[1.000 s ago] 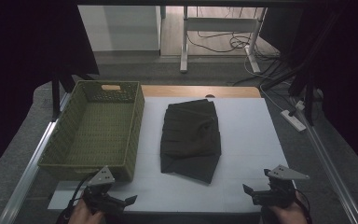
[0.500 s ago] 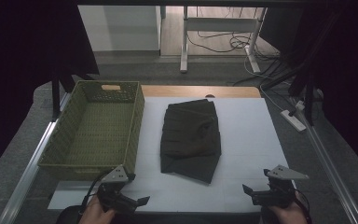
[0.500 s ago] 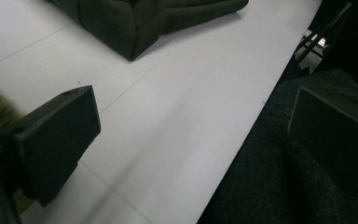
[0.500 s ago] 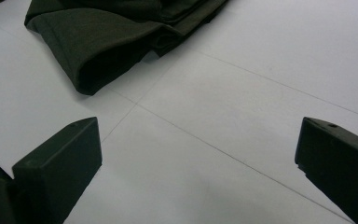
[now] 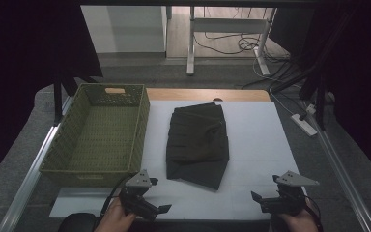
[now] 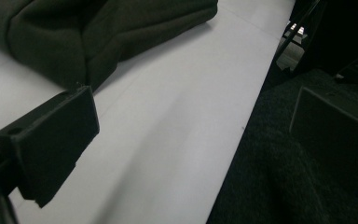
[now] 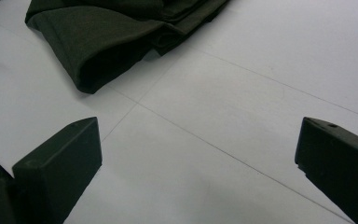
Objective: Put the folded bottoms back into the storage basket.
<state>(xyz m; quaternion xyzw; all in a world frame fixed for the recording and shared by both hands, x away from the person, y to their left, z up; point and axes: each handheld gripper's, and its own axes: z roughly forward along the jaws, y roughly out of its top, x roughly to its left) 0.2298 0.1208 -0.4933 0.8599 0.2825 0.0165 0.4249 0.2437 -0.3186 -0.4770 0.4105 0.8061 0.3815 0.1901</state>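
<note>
High view: folded dark olive garment (image 5: pixel 197 143) lies mid-frame on the white table top (image 5: pixel 261 145), roughly rectangular, its lower corner pointing toward the bottom edge of the frame. Green woven basket (image 5: pixel 99 135) sits left of centre, just beside the garment, a narrow strip of white between them; nothing visible inside it.

Left gripper (image 5: pixel 150 209) is at the bottom of the frame, left of centre, held in a hand (image 5: pixel 116 220), just below the garment's lower left corner and near the basket's front wall. Not touching the cloth. In the left gripper view one black jaw shows at lower left, close to the garment's folded edge (image 6: pixel 88 42), with white table between; the second jaw is out of frame, so I cannot tell how far apart the fingers stand.

Right gripper (image 5: pixel 265 202) is at the bottom right of the high view, near the table's front edge, well apart from the garment. In the right gripper view its jaws stand wide apart, one at lower left and one at lower right, bare white table between them, holding nothing. Garment (image 7: pixel 121 32) fills the upper left of that view, folded edge facing the camera.

Dim light; the left gripper probably hovers just above the table, hard to be sure.
</note>
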